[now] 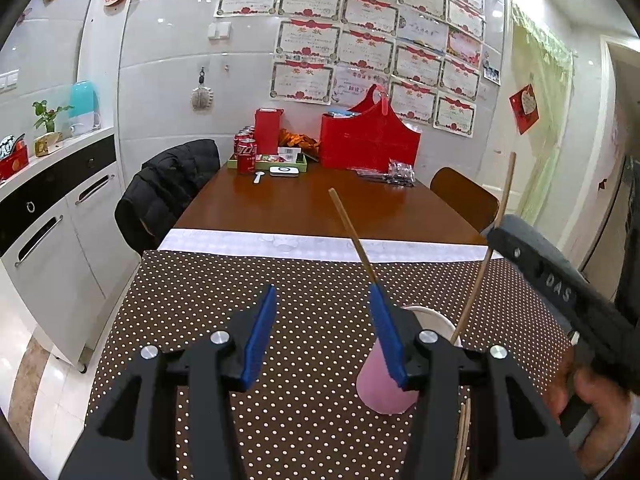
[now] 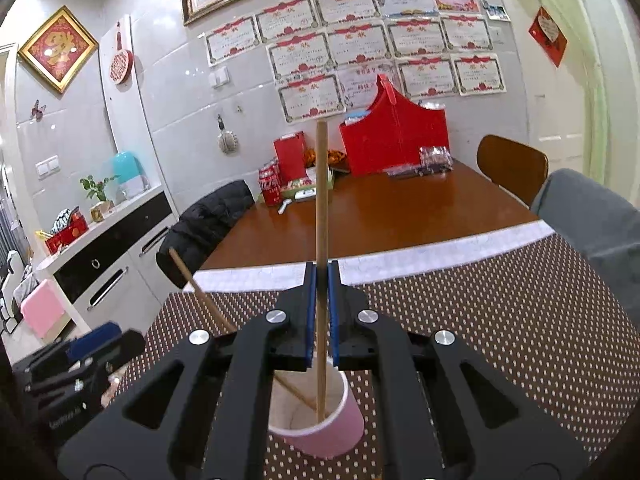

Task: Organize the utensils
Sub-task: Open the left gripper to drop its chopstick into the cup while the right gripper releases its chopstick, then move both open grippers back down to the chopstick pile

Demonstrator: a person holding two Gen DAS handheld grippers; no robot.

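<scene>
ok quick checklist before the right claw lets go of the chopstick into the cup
1. Right claw shut on the upright chopstick: ok.
2. Chopstick's lower end inside the pink cup: ok, it reaches down near the bottom.
3. Cup standing upright on the dotted cloth: ok.
4. Other chopstick already in the cup, leaning left, not blocking: ok.
5. Left claw open and clear of the cup: not ok, open but close beside it.
6. More chopsticks left to pick up: cannot tell.
</scene>
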